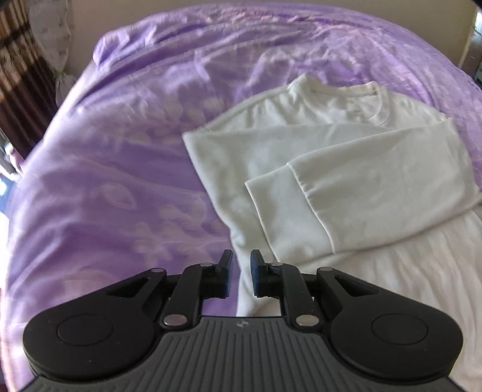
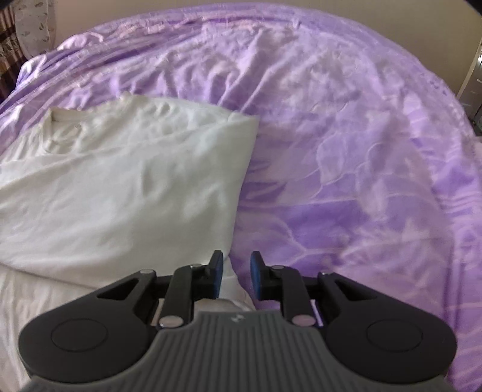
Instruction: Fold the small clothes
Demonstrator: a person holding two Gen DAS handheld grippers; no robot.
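A white long-sleeved top (image 1: pixel 346 156) lies flat on a purple bedspread (image 1: pixel 120 169), collar (image 1: pixel 346 90) at the far end, one sleeve folded across its body with the cuff (image 1: pixel 280 208) pointing left. My left gripper (image 1: pixel 241 265) is open, its jaws over the top's near left edge, holding nothing. In the right wrist view the same top (image 2: pixel 120 187) fills the left side. My right gripper (image 2: pixel 236 267) is open over the top's near right edge, with white cloth lying between and under its jaws, not clamped.
The purple bedspread (image 2: pixel 361 165) is wrinkled and covers the whole bed. A patterned curtain (image 1: pixel 18 60) and a pale cloth bundle (image 1: pixel 57 39) stand beyond the bed's far left corner. A wall (image 2: pixel 391 12) runs behind the bed.
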